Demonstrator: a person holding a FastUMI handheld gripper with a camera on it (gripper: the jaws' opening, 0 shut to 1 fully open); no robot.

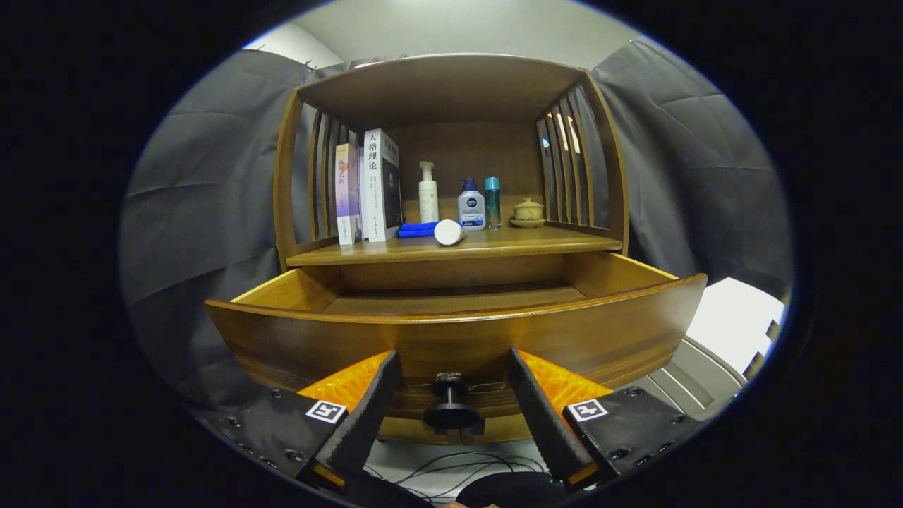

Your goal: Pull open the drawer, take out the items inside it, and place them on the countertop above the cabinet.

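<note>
The wooden cabinet's drawer (451, 331) is pulled out toward me, and the part of its floor I can see is bare. Its black knob (450, 403) sits on the drawer front, between my two fingers. My gripper (451, 367) is open, with the fingers standing to either side of the knob without touching it. On the countertop (451, 248) above the drawer lie a folded blue cloth (416, 229) and a white cylinder (449, 232) on its side.
Further back on the countertop stand two books (370, 187), a white pump bottle (427, 192), a blue-capped bottle (471, 205), a teal bottle (492, 202) and a small lidded pot (528, 212). Slatted side walls and a wooden top enclose this shelf. Cables (458, 469) lie below the drawer.
</note>
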